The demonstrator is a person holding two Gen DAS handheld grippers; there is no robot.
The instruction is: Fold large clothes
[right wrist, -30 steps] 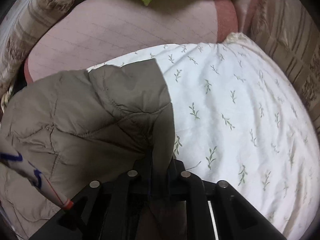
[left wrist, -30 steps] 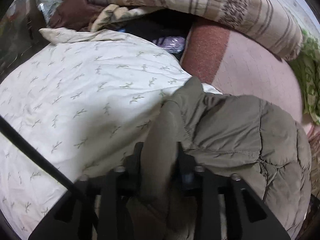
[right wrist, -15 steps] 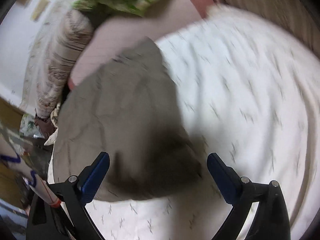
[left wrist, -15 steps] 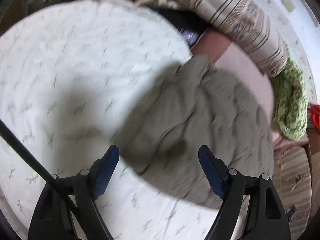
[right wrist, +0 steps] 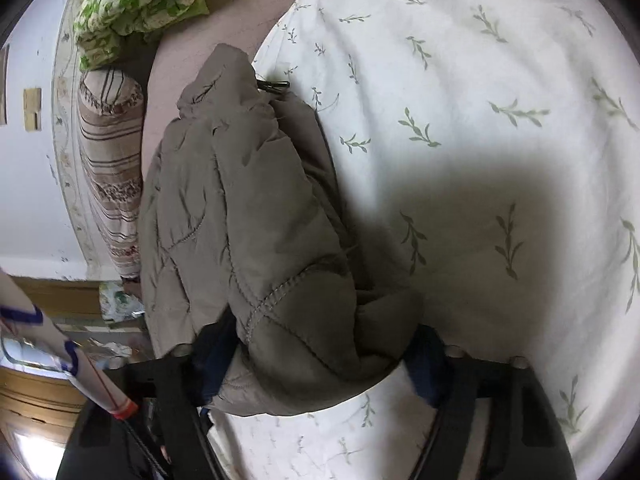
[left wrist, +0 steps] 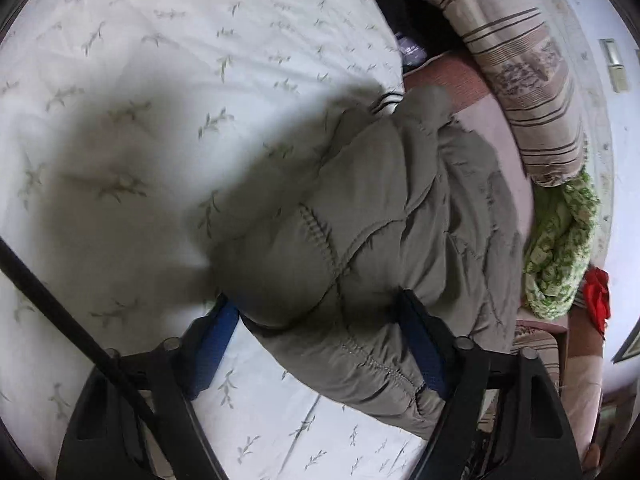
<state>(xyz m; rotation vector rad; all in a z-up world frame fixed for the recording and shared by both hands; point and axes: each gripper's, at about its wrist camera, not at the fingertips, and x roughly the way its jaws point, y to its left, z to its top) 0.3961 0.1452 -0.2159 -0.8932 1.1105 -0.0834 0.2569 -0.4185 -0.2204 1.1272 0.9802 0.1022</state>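
An olive-grey quilted jacket [left wrist: 372, 220] lies folded in a puffy bundle on a white sheet with a green leaf print [left wrist: 160, 80]. My left gripper [left wrist: 324, 344] is open, its blue-padded fingers [left wrist: 218, 344] spread on either side of the bundle's near end. In the right wrist view the same jacket [right wrist: 256, 240] lies lengthwise, a zipper pull showing at its far end. My right gripper [right wrist: 316, 364] is open too, its jaws straddling the jacket's near end without closing on it.
A striped beige bolster [left wrist: 520, 60] and a green-patterned cloth [left wrist: 560, 240] lie along the bed's far edge by the wall. A pink mattress surface [right wrist: 240, 4] shows beyond the sheet. Dark clothing [left wrist: 404, 12] sits at the sheet's far corner. A red item [left wrist: 596, 292] is at right.
Both grippers let go of the jacket and opened wide. They pulled back and now hover over the folded bundle, which lies free on the sheet.
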